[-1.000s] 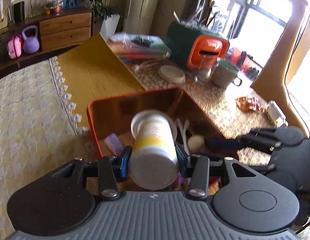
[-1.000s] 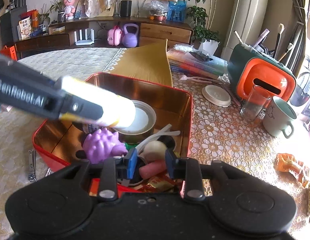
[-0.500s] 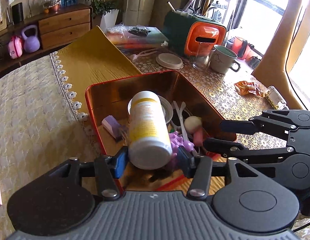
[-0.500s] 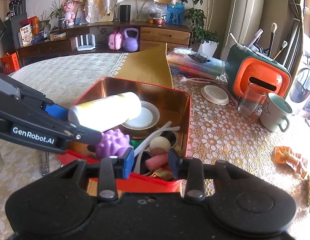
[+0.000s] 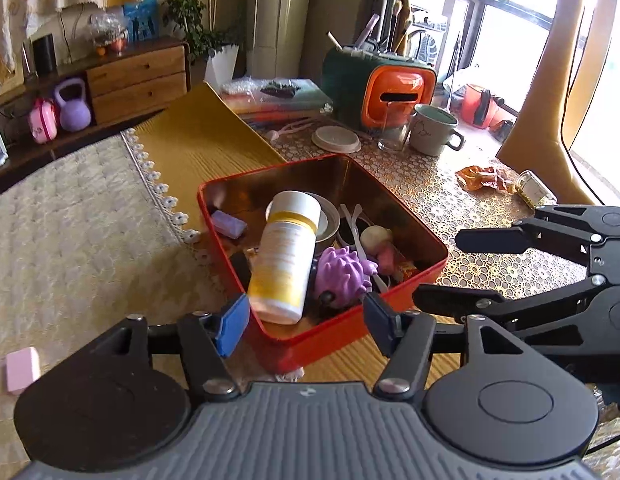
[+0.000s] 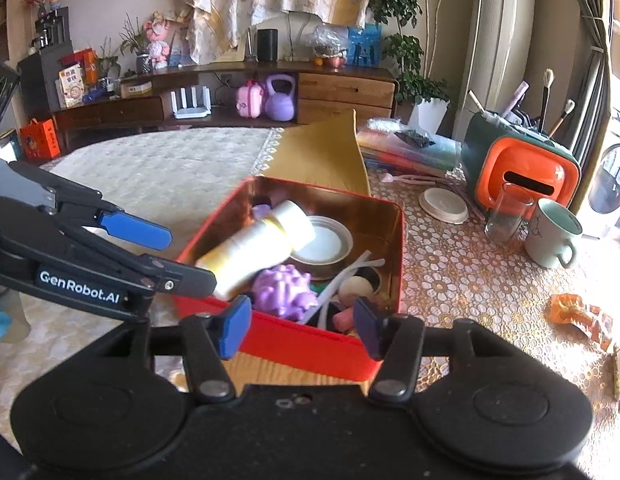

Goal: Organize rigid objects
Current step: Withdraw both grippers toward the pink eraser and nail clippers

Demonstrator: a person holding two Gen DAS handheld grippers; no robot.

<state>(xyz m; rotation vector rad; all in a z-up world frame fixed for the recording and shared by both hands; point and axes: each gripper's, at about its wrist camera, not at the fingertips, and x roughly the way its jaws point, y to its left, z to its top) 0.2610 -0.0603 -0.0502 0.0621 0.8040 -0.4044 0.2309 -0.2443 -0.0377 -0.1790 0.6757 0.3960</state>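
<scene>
A red metal tin point(image 5: 425, 236) point(image 6: 397, 216) sits on the table. A white and yellow bottle point(image 5: 286, 256) point(image 6: 254, 246) lies tilted inside it, over a round lid point(image 6: 329, 242), a purple spiky toy point(image 5: 341, 272) point(image 6: 284, 288), white spoons and small bits. My left gripper point(image 5: 306, 322) is open and empty just before the tin's near corner; it also shows in the right wrist view point(image 6: 182, 256). My right gripper point(image 6: 298, 330) is open and empty at the tin's near wall; it also shows in the left wrist view point(image 5: 449, 268).
An orange and green holder point(image 6: 521, 172) with brushes, a glass point(image 6: 507, 212), a mug point(image 6: 553, 232) and a round lid point(image 6: 443, 204) stand behind the tin. A wrapper point(image 6: 577, 316) lies at the right. A pink block point(image 5: 22, 368) lies at the left. A yellow mat point(image 5: 202, 144) lies under the tin.
My left gripper opened and let go of the bottle, which now lies in the tin. Both grippers drew back from the tin, and the right gripper opened wider.
</scene>
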